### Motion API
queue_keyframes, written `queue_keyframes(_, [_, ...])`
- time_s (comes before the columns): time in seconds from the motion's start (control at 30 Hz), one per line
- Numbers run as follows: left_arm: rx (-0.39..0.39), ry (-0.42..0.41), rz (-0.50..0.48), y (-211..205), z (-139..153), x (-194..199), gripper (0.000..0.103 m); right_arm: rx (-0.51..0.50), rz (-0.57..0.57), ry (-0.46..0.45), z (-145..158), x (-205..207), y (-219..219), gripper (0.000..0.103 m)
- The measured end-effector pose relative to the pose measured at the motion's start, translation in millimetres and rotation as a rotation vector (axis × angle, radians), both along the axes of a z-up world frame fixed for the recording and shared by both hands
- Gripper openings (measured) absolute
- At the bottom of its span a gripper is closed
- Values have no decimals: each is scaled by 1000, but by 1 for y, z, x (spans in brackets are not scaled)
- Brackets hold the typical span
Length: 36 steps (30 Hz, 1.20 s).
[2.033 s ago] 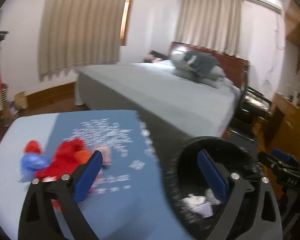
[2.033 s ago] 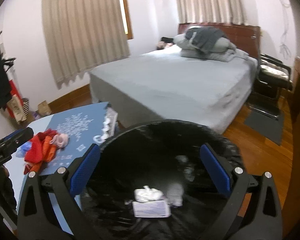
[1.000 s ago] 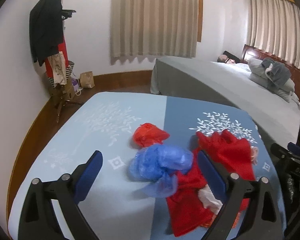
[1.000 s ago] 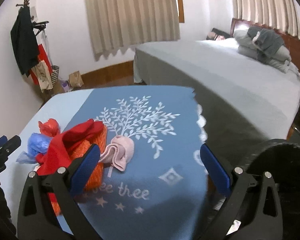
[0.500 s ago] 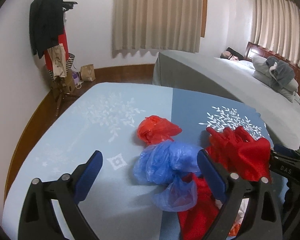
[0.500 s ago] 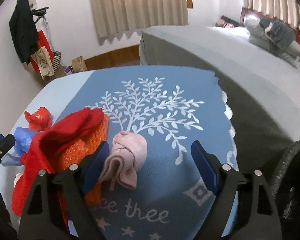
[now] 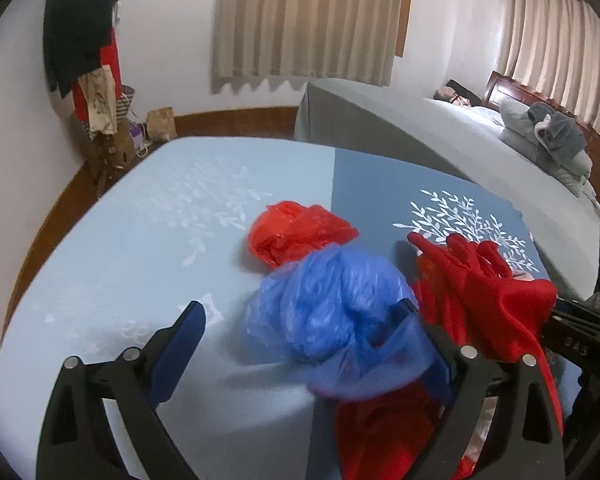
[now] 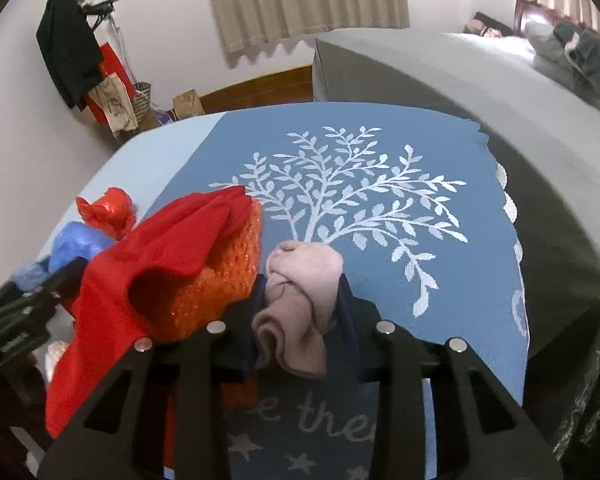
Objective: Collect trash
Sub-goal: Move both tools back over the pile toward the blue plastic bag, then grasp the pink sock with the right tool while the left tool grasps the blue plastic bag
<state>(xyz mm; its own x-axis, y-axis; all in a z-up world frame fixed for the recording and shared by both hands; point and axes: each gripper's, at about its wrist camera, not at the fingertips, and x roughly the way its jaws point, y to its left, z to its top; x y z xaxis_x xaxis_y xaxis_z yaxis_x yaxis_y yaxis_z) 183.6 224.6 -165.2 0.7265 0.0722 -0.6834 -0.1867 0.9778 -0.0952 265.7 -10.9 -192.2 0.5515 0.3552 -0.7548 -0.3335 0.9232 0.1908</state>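
Right wrist view: right gripper has just been closing; its blue pads now press both sides of the pink cloth wad, which sits on the dark-blue half of the tablecloth.
Wad position: directly ahead between the jaws, long axis running near to far along the fingers, folded tail hanging toward the camera.
Neighbours of wad: orange mesh and red cloth lie touching or just beside it on the left; contact with the left finger cannot be ruled out.
Left wrist view: left gripper stands wide apart, holding nothing.
Blue plastic bag: between the jaws but off-centre to the right, its loose flap draped over the right finger; left finger well clear of it.
Red plastic bag: just beyond the blue one, touching it.
Nearer hand: right for the wad, left for the blue bag.
Judgement: a lift of the wad appears next; snagging the red cloth is the risk.
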Motion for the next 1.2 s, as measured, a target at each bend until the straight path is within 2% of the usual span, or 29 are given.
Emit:
queue_keyframes(0.07, [-15,8,-11,0,-2,2,93,11,-10,-18,6,-3,-4,32])
queue_keyframes(0.13, [-40,16,-31,-1,-4,5,88,8,-14,-45,12,-8,-6,32])
queue_keyframes(0.23, [-77,18,-59,-2,-4,7,70,0,-19,-70,20,-14,-9,32])
queue_keyframes(0.3, [-94,14,-74,-5,-4,9,50,-1,-25,-75,23,-17,-14,32])
queue_keyframes(0.37, [-98,9,-83,-8,-2,10,41,4,-34,-76,24,-21,-20,32])
queue_keyframes(0.5, [-83,-11,-89,-15,5,6,32,18,-47,-77,27,-28,-26,32])
queue_keyframes(0.93, [-53,-139,-63,-23,56,-25,29,58,-45,-147,62,-53,-37,32])
queue_keyframes(1.2, [2,-162,-99,-46,81,-46,28,80,-36,-204,95,-75,-47,32])
